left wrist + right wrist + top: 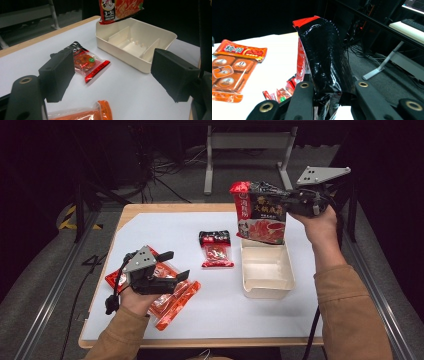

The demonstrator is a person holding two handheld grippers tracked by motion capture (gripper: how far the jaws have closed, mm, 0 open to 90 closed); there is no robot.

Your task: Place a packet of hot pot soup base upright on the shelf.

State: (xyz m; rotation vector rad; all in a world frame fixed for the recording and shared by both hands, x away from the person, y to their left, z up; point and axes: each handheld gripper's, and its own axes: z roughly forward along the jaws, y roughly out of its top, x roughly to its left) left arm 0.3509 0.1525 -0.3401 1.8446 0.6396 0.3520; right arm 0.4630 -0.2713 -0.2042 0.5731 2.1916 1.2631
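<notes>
I'm in a lab, a recording setup by its looks — black walls all round, cables [165, 170] tangled on the grey floor, a metal stand [247, 142] behind my table [150, 210], hazard tape [67, 220] — and a keyboard [414, 23] on a desk.
</notes>
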